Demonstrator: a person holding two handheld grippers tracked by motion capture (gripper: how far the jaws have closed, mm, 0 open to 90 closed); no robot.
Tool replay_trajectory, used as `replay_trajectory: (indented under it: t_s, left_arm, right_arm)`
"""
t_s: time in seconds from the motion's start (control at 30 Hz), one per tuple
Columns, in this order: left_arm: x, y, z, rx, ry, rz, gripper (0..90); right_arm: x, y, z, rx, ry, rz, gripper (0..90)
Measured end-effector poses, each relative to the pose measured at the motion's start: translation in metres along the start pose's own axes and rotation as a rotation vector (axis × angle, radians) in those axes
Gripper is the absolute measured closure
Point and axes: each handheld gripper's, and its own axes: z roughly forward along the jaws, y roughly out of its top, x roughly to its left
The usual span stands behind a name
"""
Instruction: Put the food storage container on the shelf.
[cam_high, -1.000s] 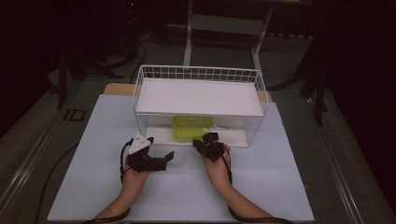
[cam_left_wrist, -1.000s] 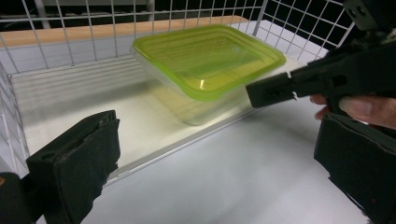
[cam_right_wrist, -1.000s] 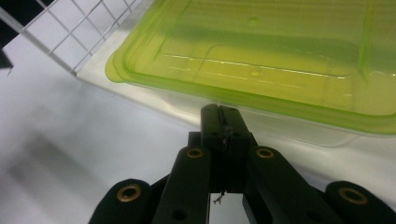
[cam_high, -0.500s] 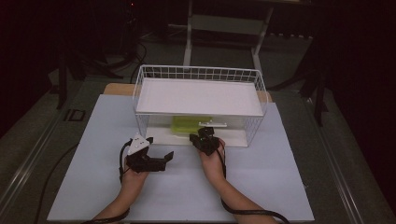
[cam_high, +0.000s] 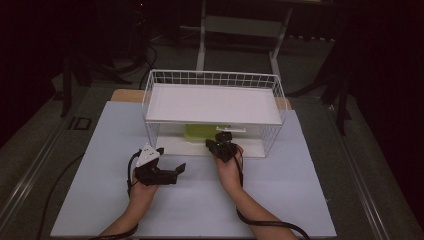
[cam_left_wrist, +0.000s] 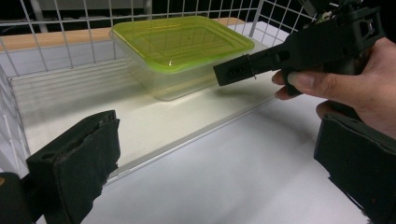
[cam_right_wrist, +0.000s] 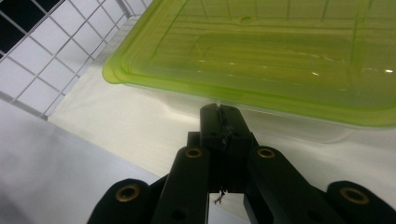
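Note:
A clear plastic container with a green lid sits on the white floor of a white wire rack, under the white board that lies on top. My right gripper is shut with nothing between its jaws, and its tip points at the container's near side, a short way off it. The left gripper view has that right gripper reaching in from the right, held by a hand. My left gripper stands open on the table in front of the rack, nothing between its fingers.
The rack stands at the back of a pale table top. Its wire walls close the left and right sides, while the front is open low down. Cables trail from both grippers toward the table's near edge. Dark floor and a stand lie beyond.
My right gripper has moved forward into the rack's open front, closer to the container. The left gripper has kept still.

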Motion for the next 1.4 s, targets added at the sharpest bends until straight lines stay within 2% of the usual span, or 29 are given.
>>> replay_trajectory:
  t_s: [0.17, 0.43, 0.5, 0.63, 0.77, 0.9, 1.03, 1.17, 1.3, 1.4]
  left_arm:
    - [0.001, 0.000, -0.001, -0.001, 0.001, -0.001, 1.1]
    - [0.001, 0.000, -0.001, -0.002, -0.002, 0.007, 1.1]
    - [0.001, 0.000, -0.002, -0.003, -0.004, 0.014, 1.1]
    - [0.001, 0.001, -0.001, -0.004, -0.020, 0.022, 1.1]
    - [0.000, 0.006, -0.001, -0.026, -0.076, 0.038, 1.1]
    - [-0.004, 0.013, -0.002, -0.037, -0.135, 0.062, 1.1]
    - [-0.010, 0.019, -0.004, -0.045, -0.162, 0.089, 1.1]
    - [-0.010, 0.024, -0.005, -0.061, -0.174, 0.082, 1.1]
    - [-0.012, 0.028, -0.005, -0.073, -0.182, 0.090, 1.1]
    - [-0.014, 0.031, -0.004, -0.073, -0.201, 0.099, 1.1]
  right_arm:
    - [-0.002, 0.001, 0.004, 0.009, -0.003, 0.001, 88.6]
    - [0.003, 0.002, 0.010, 0.012, 0.010, 0.003, 87.2]
    - [0.005, 0.002, 0.008, 0.007, 0.002, -0.003, 87.2]
    - [0.006, -0.001, 0.001, 0.010, 0.013, -0.003, 83.2]
    - [0.002, -0.009, -0.009, 0.000, 0.023, -0.042, 74.2]
    - [0.003, -0.015, -0.024, -0.006, 0.037, -0.076, 56.4]
    - [0.003, -0.019, -0.036, -0.003, 0.076, -0.089, 37.7]
    - [0.006, -0.022, -0.048, -0.009, 0.132, -0.132, 20.7]
    - [0.007, -0.024, -0.059, -0.019, 0.158, -0.148, 19.1]
    - [0.006, -0.024, -0.066, -0.053, 0.160, -0.175, 18.9]
